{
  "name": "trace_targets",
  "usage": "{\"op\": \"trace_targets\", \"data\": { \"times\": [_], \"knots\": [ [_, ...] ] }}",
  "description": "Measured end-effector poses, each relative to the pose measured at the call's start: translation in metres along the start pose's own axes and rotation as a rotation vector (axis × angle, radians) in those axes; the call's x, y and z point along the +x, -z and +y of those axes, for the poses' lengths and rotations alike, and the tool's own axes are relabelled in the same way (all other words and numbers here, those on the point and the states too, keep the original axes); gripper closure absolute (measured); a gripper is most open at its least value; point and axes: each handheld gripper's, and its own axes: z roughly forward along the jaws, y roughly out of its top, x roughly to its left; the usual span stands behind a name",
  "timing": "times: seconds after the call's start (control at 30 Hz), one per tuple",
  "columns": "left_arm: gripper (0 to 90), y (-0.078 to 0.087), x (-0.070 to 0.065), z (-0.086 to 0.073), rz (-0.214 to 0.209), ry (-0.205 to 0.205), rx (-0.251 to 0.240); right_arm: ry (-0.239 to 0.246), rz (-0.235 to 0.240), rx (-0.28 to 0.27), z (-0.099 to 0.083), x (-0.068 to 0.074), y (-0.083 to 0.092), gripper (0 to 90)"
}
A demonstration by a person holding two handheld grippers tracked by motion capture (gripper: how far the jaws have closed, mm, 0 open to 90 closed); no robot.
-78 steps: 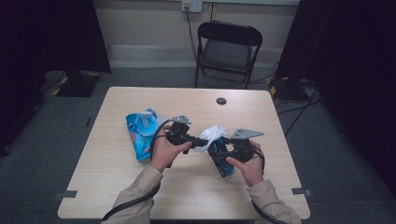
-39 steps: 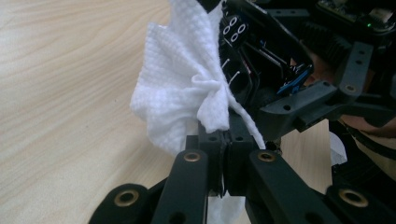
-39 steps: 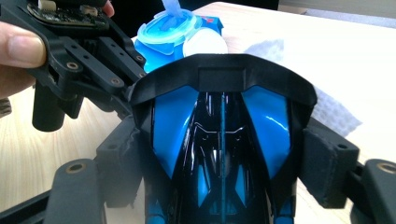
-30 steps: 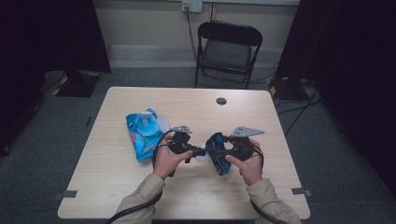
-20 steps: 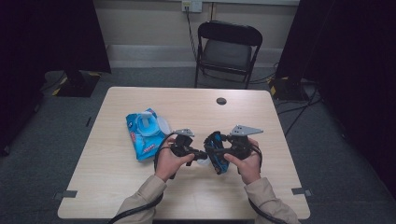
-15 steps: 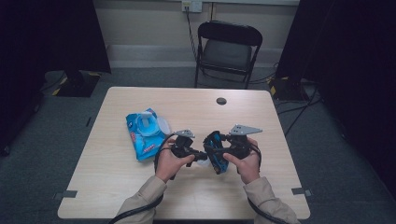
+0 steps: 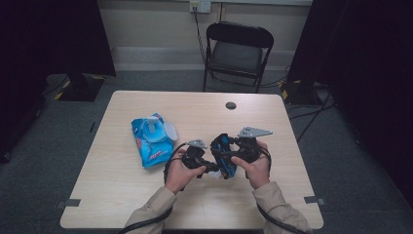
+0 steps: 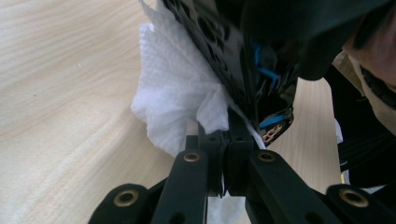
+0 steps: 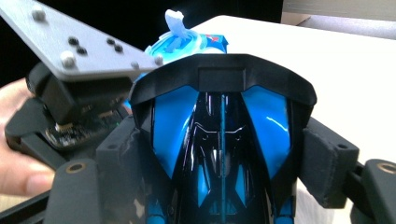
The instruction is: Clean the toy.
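From above, I see my right tool (image 7: 233, 155) gripping a blue-and-black toy car (image 7: 223, 155) above the tabletop (image 7: 117, 180), near a wipes pack (image 7: 152, 139). Through the left tool's camera, my left tool (image 8: 224, 140) is clenched on a white wipe (image 8: 175, 100) pressed against the car. The right tool's camera shows both pads (image 9: 327, 168) clamping the car's sides.

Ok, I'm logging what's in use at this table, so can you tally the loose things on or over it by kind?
Blue and black toy car, clamped in the right gripper: 1
White wipe, pinched in the left gripper against the car: 1
Blue wipes pack, lid open: 1
Small dark round thing near the table's far edge: 1
Total: 4
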Motion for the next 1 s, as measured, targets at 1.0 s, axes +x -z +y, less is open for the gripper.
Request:
{"op": "trace_targets", "data": {
  "times": [1.0],
  "knots": [
    [88.2, -0.005, 0.002, -0.011, -0.008, 0.024, 0.022, -0.010, 0.006, -0.031, 0.005, -0.001, 0.008, 25.6]
  ]
}}
